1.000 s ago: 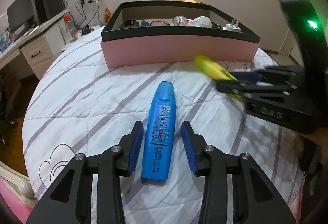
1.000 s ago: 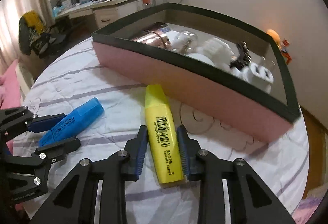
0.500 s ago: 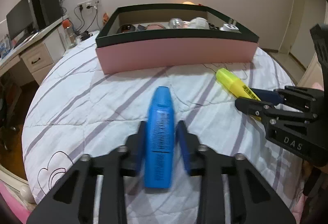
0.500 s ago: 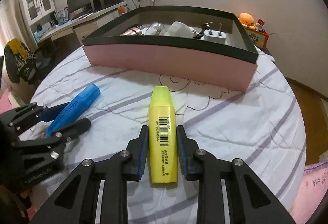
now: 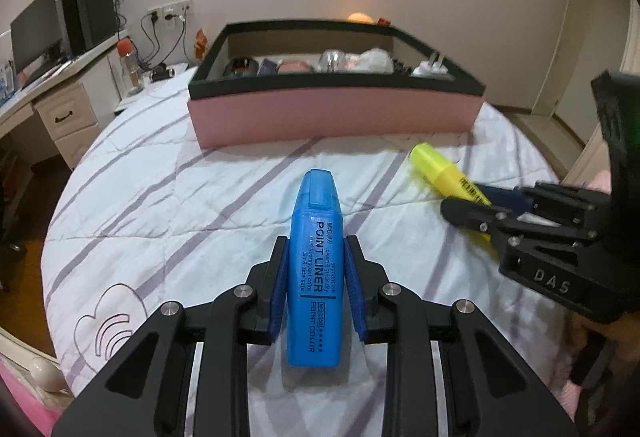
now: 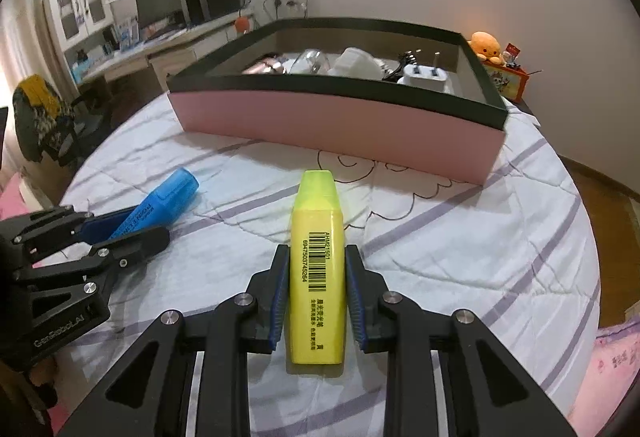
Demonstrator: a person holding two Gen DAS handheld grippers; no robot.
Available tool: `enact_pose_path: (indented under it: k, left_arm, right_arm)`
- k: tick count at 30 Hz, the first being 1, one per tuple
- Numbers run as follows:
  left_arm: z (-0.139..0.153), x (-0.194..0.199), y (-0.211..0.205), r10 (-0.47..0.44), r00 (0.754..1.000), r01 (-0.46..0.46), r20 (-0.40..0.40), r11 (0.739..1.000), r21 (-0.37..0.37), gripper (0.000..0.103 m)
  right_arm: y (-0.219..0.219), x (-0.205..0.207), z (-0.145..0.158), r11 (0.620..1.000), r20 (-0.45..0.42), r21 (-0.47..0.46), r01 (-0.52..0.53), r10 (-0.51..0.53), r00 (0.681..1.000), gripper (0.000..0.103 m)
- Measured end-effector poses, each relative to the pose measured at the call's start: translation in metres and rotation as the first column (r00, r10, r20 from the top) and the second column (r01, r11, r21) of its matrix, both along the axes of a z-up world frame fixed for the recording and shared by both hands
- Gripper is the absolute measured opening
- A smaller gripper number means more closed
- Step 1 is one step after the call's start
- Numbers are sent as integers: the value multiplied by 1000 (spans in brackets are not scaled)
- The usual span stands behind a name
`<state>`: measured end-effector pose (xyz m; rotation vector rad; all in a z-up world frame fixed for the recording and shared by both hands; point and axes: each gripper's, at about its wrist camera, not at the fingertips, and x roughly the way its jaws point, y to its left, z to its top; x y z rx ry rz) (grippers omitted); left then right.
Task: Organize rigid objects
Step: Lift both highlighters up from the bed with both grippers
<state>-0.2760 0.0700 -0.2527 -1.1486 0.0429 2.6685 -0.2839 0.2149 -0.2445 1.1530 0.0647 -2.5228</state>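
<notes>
The left gripper (image 5: 316,291) grips the blue highlighter (image 5: 316,269) and the right gripper (image 6: 316,291) the yellow highlighter (image 6: 318,269), both before the pink box (image 6: 336,121), whose wall may knock a low marker loose.

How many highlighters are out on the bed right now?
2: the blue highlighter in the left hand-held gripper, the yellow highlighter in the right hand-held gripper.

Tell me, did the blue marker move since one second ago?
Yes. The blue marker, clamped by the left gripper, is lifted off the quilt; its cap no longer overlaps the pink box.
</notes>
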Motion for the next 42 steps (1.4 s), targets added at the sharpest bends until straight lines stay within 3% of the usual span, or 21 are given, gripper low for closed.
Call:
enact_pose_path:
  k: [4,10,16,23,26,31,36,42]
  left_arm:
    - [19,11,-6,11,999,-11,-49,1000,5,27]
    - [68,36,-18,40,983,-35,-177,999,32,27]
    - [123,66,-26,84,938,-73,-336,996,45,27]
    - [167,98,-33,118,875,-112,-470,993,40,27]
    - [181,110,-35,120,854,-118,-506,992,37,27]
    - [195,123,-41,130,830,-123,-543,991,50,27]
    - [203,131,-44,134,817,-121,-561,991,61,27]
    - [208,135,-45,138,806,-127,-575,990,59,27]
  right_arm:
    - [0,14,15,999,-47,-44,1,-3,999,27]
    - [2,42,66,993,-202,-117,1,-25,979,27]
    - [-2,82,125,993,-402,-121,-17,-33,915,27]
    - [-10,121,171,994,-553,-110,-10,-52,831,27]
    - [-13,132,182,994,-585,-107,-13,-52,809,27]
    - [-15,142,197,989,-591,-130,-65,-25,807,27]
    - [-19,152,208,993,-629,-106,-44,-33,776,27]
    - [-21,154,212,995,-642,-95,-31,-37,766,27]
